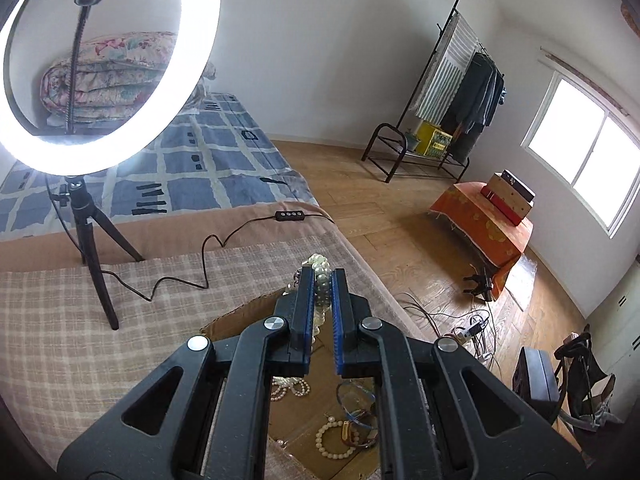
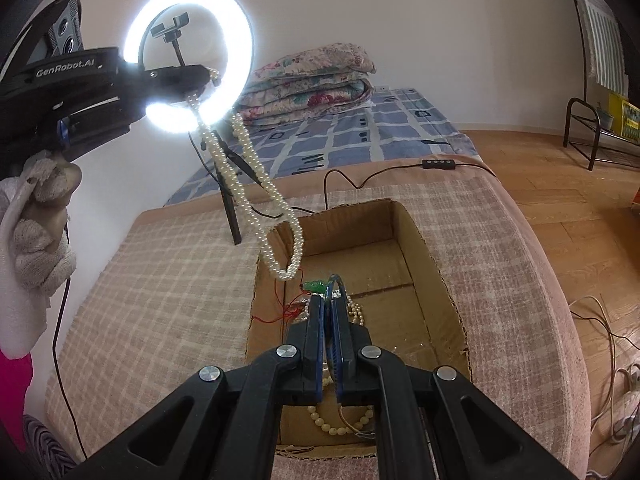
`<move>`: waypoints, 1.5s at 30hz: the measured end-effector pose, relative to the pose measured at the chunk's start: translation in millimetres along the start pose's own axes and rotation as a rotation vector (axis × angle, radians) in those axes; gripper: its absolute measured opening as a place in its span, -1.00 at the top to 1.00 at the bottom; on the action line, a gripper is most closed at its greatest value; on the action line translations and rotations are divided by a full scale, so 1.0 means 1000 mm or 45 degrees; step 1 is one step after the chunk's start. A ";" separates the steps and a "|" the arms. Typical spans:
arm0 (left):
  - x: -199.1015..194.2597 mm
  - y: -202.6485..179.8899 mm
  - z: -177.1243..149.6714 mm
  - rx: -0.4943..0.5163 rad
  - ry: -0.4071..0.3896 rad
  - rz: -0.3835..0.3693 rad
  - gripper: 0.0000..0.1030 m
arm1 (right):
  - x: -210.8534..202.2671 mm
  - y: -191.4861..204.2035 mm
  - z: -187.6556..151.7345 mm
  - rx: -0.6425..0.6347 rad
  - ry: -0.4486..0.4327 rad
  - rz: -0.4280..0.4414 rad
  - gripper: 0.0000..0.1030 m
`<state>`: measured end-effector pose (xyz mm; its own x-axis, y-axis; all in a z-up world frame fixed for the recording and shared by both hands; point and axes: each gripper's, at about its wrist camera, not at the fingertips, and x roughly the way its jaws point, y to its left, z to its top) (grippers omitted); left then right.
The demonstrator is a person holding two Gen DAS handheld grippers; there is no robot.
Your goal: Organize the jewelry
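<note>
The left hand-held gripper (image 1: 323,282) pinches a pearl necklace (image 2: 256,176) dangling over the cardboard box (image 2: 432,248). The right hand-held gripper (image 2: 329,303) clamps what looks like a blue bangle (image 2: 335,282). A ring light (image 2: 188,56) stands behind.

- The right hand-held gripper (image 2: 327,308) reaches forward over an open cardboard box (image 2: 430,248), jaws closed on a thin blue bangle (image 2: 333,286) standing upright between them.
- Just ahead of its tips lies a green charm (image 2: 314,286) with red thread (image 2: 280,314) trailing left.
- Below its fingers, a beaded bracelet (image 2: 340,426) lies on the box floor; small pearls (image 2: 356,312) sit just right of the tips.
- Up and to the left, the left hand-held gripper (image 2: 208,76), held by a gloved hand (image 2: 38,216), pinches a pearl necklace (image 2: 256,184) whose loops hang down to the box's far left rim.
- Beyond, a lit ring light (image 2: 190,54) stands on the bed (image 2: 168,296).
</note>
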<state>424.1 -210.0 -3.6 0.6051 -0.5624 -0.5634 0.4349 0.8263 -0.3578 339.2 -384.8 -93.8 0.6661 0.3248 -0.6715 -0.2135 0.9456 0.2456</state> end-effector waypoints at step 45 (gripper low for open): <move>-0.008 -0.013 -0.017 0.082 0.026 0.154 -0.26 | -0.025 0.041 -0.004 -0.147 -0.070 -0.206 -0.92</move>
<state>401.9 -216.0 -7.4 0.6422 -0.4573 -0.6152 0.4016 0.8843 -0.2381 311.3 -353.6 -69.3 0.7358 0.1696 -0.6556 -0.1789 0.9824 0.0533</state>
